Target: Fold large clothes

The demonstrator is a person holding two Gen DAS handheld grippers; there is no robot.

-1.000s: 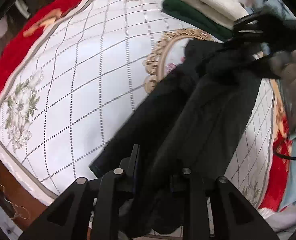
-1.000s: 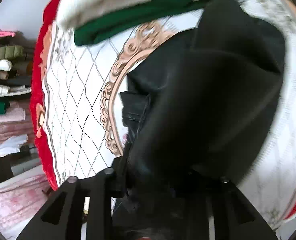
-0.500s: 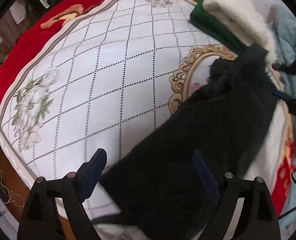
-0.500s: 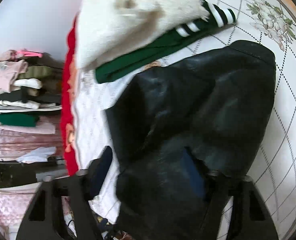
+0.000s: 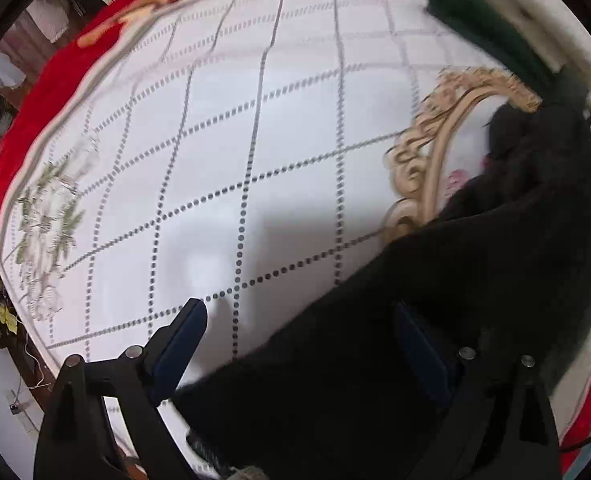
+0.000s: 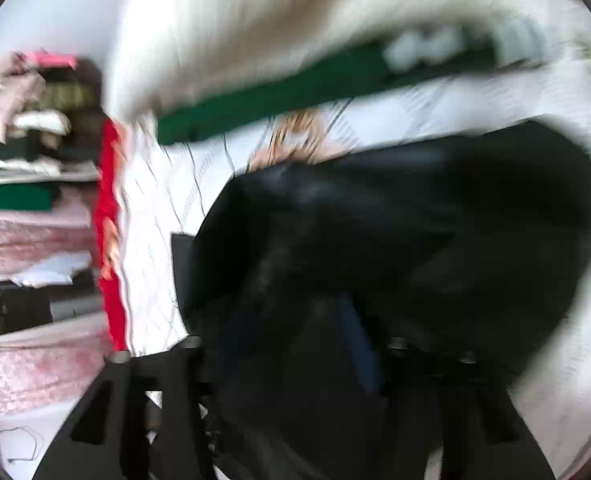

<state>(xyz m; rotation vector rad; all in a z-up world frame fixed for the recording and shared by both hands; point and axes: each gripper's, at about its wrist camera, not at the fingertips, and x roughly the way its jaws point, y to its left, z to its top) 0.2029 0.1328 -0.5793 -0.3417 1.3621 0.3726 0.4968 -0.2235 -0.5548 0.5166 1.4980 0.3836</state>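
Your left gripper (image 5: 295, 344) has its jaws spread wide; they have just been opening, and neither pad presses on anything. The left pad (image 5: 177, 350) hangs over bare cloth, while the right pad (image 5: 419, 350) sits above the black garment (image 5: 435, 300), whose near edge runs between the two jaws and out to the right of them. Below and ahead of these jaws lies the white diamond-patterned bedspread (image 5: 223, 152), with a gold scrolled frame (image 5: 423, 168) printed ahead and to the right, partly covered by the garment. Farther ahead on the right you see a folded green garment (image 5: 487, 36) with a folded white fleecy garment (image 5: 535, 28) stacked on it. A red border (image 5: 55, 80) rims the bedspread far to the left.

Your right gripper (image 6: 295, 344) view is badly blurred. Its jaws have also just been opening and stand apart, with the black garment (image 6: 415, 232) heaped between and just ahead of them; I cannot tell whether either pad still touches the cloth. Beyond the garment the green fold (image 6: 279, 96) and the white fleece (image 6: 275, 12) lie ahead. Far to the left of these jaws, past the red edge (image 6: 109, 220), a shelf of stacked clothes (image 6: 27, 128) shows.
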